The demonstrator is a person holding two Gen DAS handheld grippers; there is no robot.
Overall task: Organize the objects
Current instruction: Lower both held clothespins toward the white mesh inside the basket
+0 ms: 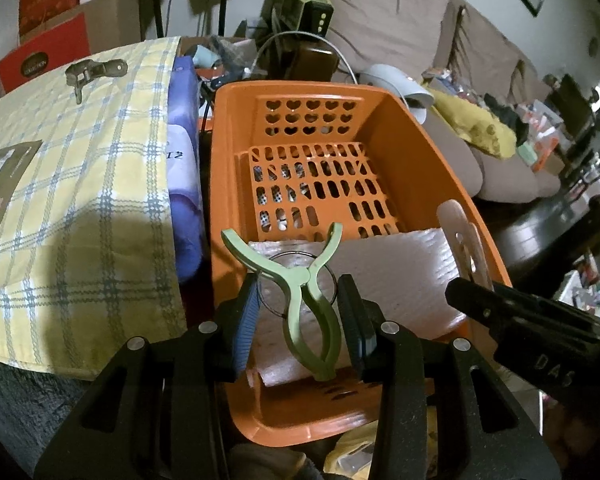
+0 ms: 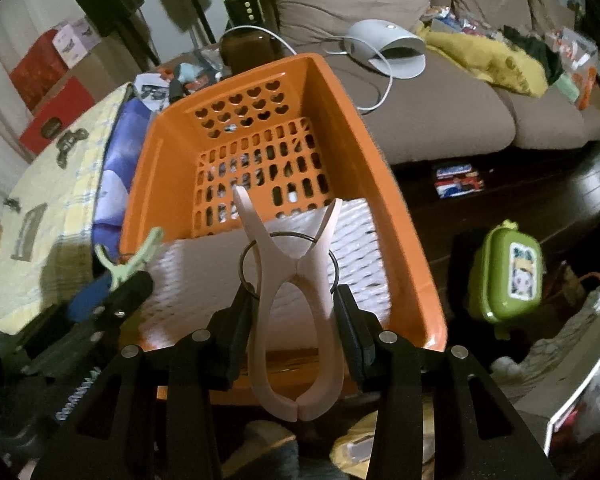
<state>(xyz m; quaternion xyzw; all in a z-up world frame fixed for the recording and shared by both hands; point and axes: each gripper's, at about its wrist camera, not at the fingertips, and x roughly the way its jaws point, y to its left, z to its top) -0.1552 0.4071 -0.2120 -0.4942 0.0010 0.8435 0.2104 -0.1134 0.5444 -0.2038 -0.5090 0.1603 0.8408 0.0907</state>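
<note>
Tools (image 1: 300, 312) over orange basket (image 1: 428, 152), foam sheet (image 1: 400, 276) inside

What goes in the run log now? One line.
left gripper: shut on green clothespin | right gripper: shut on pink clothespin | both over orange basket

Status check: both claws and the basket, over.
Left claw shut on green clip. Right claw shut on pink clip. Both over orange basket; white padded sheet inside. Nothing blocking.

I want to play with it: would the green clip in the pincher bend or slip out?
The green clip looks like thin, hard plastic with a wire ring, so it is probably stiff and light. The left gripper pinches its rounded arms, and smooth plastic may twist or slide. If dropped into the orange basket, it should not roll.
</note>
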